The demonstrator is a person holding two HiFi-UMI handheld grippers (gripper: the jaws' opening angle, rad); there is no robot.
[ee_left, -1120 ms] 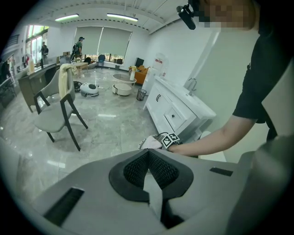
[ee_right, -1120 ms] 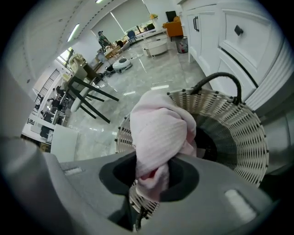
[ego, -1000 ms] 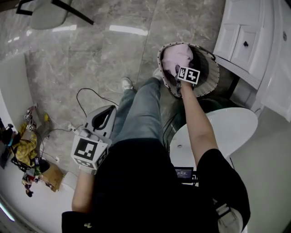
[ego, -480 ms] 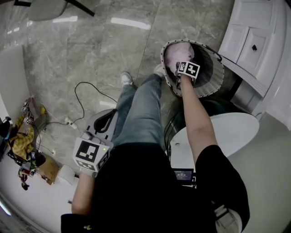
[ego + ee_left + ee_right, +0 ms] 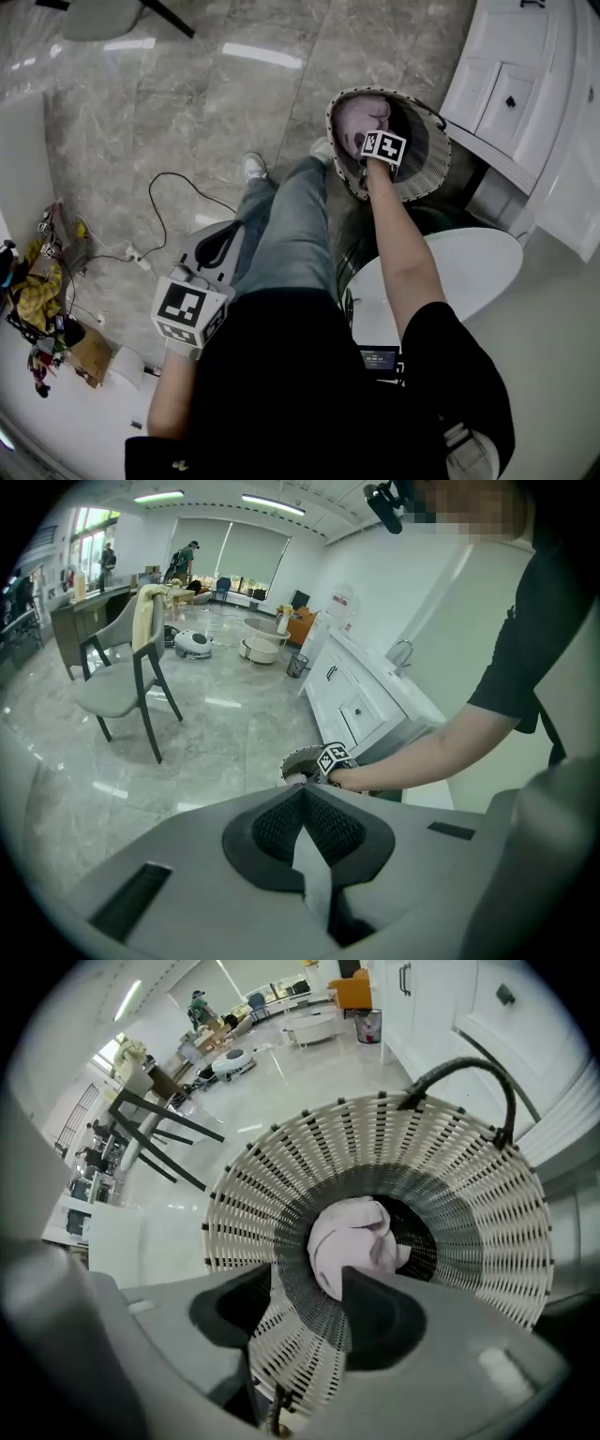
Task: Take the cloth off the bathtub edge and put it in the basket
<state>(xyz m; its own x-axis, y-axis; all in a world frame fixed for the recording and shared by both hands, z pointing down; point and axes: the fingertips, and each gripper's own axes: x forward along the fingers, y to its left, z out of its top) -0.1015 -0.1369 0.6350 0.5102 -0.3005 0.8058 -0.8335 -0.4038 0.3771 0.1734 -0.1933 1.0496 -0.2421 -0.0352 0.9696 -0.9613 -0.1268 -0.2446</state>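
A pale pink cloth (image 5: 352,1237) lies crumpled at the bottom of the white wicker basket (image 5: 469,1204). My right gripper (image 5: 307,1274) points steeply down into the basket, its jaws have just been opening, and they stand apart with only basket weave between them; the cloth sits just beyond the right fingertip, not pinched. In the head view the basket (image 5: 431,178) stands on the floor by my knee, with the cloth (image 5: 352,117) inside and the right gripper (image 5: 375,141) over it. My left gripper (image 5: 225,239) hangs at my left side, shut and empty (image 5: 302,791).
White cabinets (image 5: 506,94) stand right behind the basket. A white rounded tub edge (image 5: 450,272) is beside my right arm. A black cable (image 5: 178,187) runs over the marble floor, clutter (image 5: 37,300) lies far left, and a grey chair (image 5: 122,682) stands further off.
The right gripper has sunk a little into the basket and the pink cloth now sits lower inside it. The left gripper has barely shifted.
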